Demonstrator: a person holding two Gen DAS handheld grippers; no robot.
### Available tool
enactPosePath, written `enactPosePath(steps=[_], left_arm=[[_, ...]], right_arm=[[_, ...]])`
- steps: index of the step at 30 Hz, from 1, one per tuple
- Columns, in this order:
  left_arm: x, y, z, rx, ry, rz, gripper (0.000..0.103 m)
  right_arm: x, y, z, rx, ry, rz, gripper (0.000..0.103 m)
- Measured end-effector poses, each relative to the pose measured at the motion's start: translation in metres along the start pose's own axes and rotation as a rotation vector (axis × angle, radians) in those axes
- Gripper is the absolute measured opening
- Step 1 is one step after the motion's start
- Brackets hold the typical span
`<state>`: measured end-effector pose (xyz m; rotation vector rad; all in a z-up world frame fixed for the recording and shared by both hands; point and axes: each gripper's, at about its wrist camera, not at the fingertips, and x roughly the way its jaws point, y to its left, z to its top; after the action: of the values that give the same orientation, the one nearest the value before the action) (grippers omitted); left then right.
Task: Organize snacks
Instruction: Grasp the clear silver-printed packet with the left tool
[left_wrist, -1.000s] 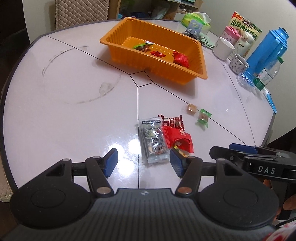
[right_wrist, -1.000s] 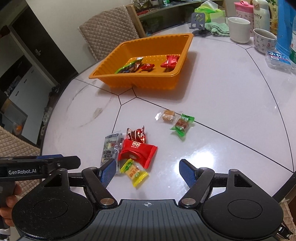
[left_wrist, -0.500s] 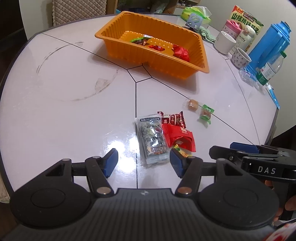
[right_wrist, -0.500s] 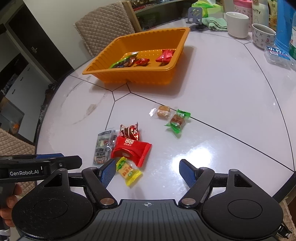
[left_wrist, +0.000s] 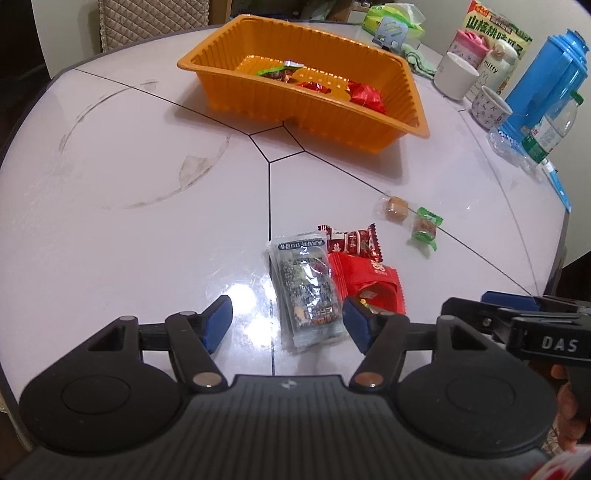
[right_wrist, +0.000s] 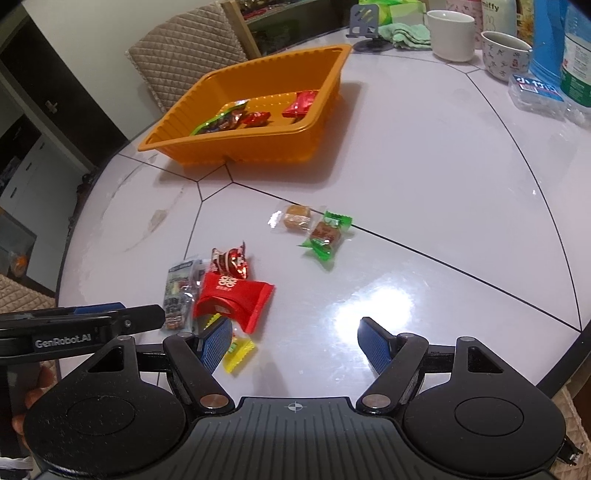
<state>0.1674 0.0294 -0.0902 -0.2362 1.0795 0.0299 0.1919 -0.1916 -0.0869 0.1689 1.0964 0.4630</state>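
While both grippers are hovering spread wide and empty, the left gripper (left_wrist: 287, 325) is sitting nearer the clear snack packet (left_wrist: 306, 291), whose long axis is lying directly ahead between its jaws.

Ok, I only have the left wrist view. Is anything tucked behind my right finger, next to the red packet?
Observer: Yes, a yellow wrapped candy lies on the table beside the red packet, partly hidden by one finger of the right gripper.
Operator: Is that right gripper holding anything?
Observer: No, its jaws stand wide open with only bare table between them.
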Motion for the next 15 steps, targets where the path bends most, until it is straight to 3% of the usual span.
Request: enactPosePath(steps=[15], left_arm=[[0.035,-0.003,0.014,0.000,0.029,0.003,0.063]], right_arm=[[0.003,-0.015,0.003,0.052,-0.003,-0.034,0.075]])
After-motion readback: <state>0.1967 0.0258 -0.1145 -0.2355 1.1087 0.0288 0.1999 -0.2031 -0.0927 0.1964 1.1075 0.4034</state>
